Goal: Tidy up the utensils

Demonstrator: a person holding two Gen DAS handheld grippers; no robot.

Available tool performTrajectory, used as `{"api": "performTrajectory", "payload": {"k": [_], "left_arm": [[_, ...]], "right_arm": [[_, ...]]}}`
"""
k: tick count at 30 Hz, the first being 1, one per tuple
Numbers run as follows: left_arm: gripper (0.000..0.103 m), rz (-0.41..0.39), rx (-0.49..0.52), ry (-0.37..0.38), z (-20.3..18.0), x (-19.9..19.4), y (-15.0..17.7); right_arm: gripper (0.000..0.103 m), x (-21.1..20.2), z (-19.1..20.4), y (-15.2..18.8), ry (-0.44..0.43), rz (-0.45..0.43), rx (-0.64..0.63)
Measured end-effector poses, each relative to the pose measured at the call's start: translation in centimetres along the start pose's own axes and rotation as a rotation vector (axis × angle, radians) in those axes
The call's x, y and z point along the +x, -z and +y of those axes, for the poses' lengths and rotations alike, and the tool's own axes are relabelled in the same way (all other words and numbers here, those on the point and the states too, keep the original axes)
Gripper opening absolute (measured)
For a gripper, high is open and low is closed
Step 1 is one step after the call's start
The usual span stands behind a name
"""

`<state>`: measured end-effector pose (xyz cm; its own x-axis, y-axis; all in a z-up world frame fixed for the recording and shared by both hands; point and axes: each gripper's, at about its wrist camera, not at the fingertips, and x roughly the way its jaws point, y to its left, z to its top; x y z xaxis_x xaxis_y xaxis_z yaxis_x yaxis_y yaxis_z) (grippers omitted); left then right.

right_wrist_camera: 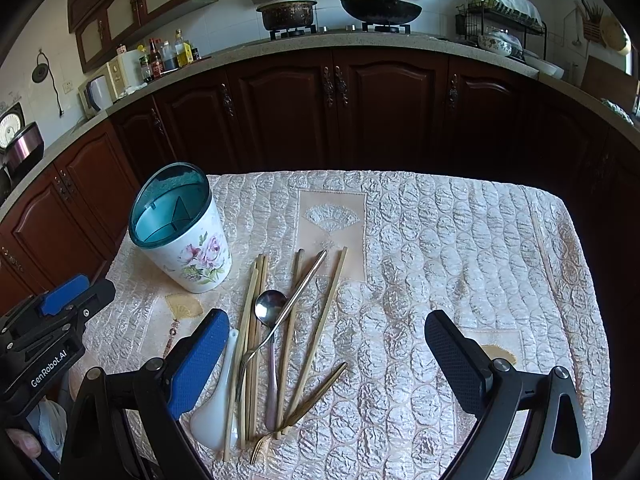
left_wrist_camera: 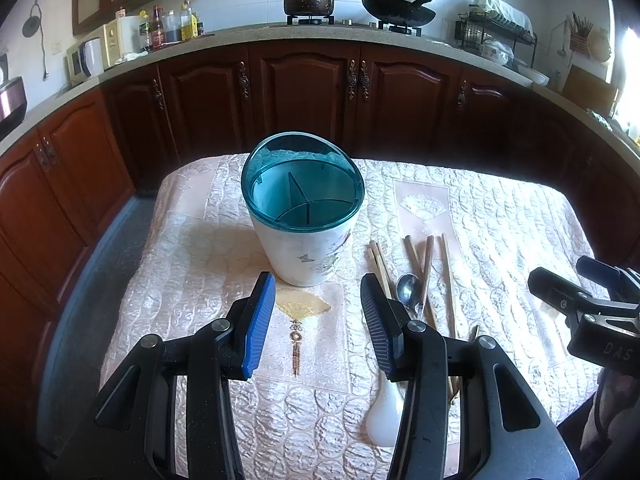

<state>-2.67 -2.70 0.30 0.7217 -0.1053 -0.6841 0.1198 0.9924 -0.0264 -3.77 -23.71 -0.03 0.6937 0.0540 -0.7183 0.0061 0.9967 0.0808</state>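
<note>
A white floral utensil holder with a teal rim, a tilted-open lid and inner dividers stands upright on the quilted table. To its right lie several wooden chopsticks, a metal spoon, a metal fork, a gold fork and a white ceramic spoon. My left gripper is open and empty, just in front of the holder. My right gripper is open and empty, over the near ends of the utensils.
The table wears a pale quilted cloth with its far edge near dark wooden cabinets. A counter behind carries a stove with a pot and a wok, bottles and a dish rack.
</note>
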Motion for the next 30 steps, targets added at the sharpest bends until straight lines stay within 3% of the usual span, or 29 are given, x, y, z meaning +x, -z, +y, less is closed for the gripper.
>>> {"api": "performTrajectory", "payload": {"k": [20, 27, 30], "left_arm": [[0.044, 0.034, -0.016, 0.045, -0.2, 0.4, 0.2], [0.044, 0.088, -0.009, 0.123, -0.7, 1.2, 0.7], [0.044, 0.115, 0.007, 0.162, -1.3, 1.8, 1.2]], "right_arm": [[0.098, 0.4, -0.8, 0.4, 0.02, 0.015, 0.01], [0.098, 1.3, -1.5, 1.4, -0.005, 0.029, -0.002], [0.092, 2.1, -1.9, 2.1, -0.034, 0.046, 0.008]]}}
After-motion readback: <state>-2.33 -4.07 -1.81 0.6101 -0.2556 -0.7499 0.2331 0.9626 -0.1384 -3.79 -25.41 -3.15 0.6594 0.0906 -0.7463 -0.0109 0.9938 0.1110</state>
